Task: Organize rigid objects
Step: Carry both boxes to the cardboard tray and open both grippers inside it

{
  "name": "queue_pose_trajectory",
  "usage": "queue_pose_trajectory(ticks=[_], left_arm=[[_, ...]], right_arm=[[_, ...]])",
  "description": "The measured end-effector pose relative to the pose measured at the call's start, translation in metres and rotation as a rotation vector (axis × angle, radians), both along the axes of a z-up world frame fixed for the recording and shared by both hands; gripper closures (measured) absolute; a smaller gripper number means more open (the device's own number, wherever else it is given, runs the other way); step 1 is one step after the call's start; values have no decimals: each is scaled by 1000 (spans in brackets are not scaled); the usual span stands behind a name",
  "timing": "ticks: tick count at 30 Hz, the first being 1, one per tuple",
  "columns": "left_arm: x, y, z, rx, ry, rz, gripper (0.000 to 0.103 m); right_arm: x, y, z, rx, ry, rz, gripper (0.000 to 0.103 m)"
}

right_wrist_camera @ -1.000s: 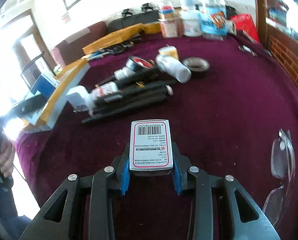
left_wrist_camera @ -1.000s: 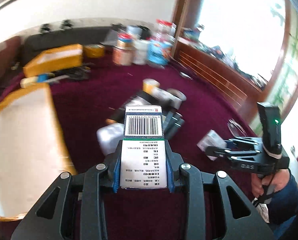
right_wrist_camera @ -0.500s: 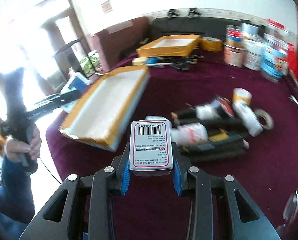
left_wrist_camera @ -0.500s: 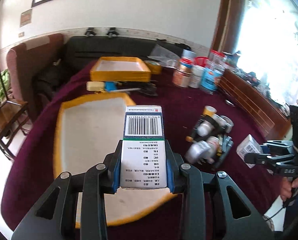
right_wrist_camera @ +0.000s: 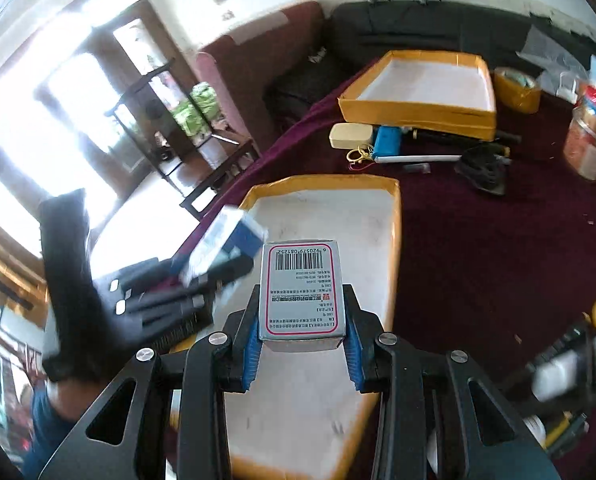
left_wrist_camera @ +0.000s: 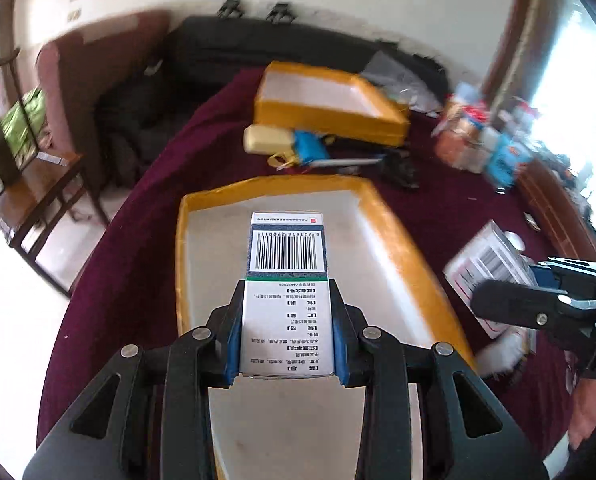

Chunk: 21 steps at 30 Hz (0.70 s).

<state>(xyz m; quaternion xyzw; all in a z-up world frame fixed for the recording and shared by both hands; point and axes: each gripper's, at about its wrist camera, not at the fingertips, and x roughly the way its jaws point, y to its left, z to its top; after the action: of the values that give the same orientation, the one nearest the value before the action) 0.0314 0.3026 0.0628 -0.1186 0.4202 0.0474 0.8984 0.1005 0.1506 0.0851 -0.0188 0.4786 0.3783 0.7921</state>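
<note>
I look along both tools at a round table (left_wrist_camera: 477, 208) covered in dark red cloth.

My left tool (left_wrist_camera: 286, 336) is clamped on a tall white carton (left_wrist_camera: 286, 280). Its blue pads (left_wrist_camera: 233, 336) press both long sides, and the barcode end points away from me. The carton hangs above the near yellow-rimmed tray (left_wrist_camera: 385, 216), whose white floor shows behind and under it.

My right tool (right_wrist_camera: 301, 344) is clamped on a shorter grey carton with a red border (right_wrist_camera: 301, 292), barcode end also pointing away. Its blue pads (right_wrist_camera: 250, 344) grip both sides. It too hangs above the near tray (right_wrist_camera: 393, 224), toward the tray's near end.

In the left view the right tool (left_wrist_camera: 537, 300) comes in from the right edge, its carton (left_wrist_camera: 485, 256) beside the tray's right rim. In the right view the left tool (right_wrist_camera: 202, 276) comes in blurred from the left with its carton (right_wrist_camera: 226, 240) at the tray's left rim.

Farther back sits a second yellow tray (right_wrist_camera: 413, 114). Between the two trays lie a cream case (right_wrist_camera: 349, 136), a blue case (right_wrist_camera: 385, 140), a white pen (right_wrist_camera: 417, 159) and a black object (right_wrist_camera: 481, 170). Jars (right_wrist_camera: 589, 140) stand at the far right, and blurred bottles (right_wrist_camera: 569, 364) lie at the near right.
</note>
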Motion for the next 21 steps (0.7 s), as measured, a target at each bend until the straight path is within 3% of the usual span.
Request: queue_pose_trajectory(ticks=[9, 21], left_arm=[[28, 25, -29, -32, 99, 47, 70], [46, 37, -36, -37, 117, 57, 70]], right_arm=[[52, 66, -50, -75, 81, -58, 72], [79, 80, -68, -106, 113, -97, 71]])
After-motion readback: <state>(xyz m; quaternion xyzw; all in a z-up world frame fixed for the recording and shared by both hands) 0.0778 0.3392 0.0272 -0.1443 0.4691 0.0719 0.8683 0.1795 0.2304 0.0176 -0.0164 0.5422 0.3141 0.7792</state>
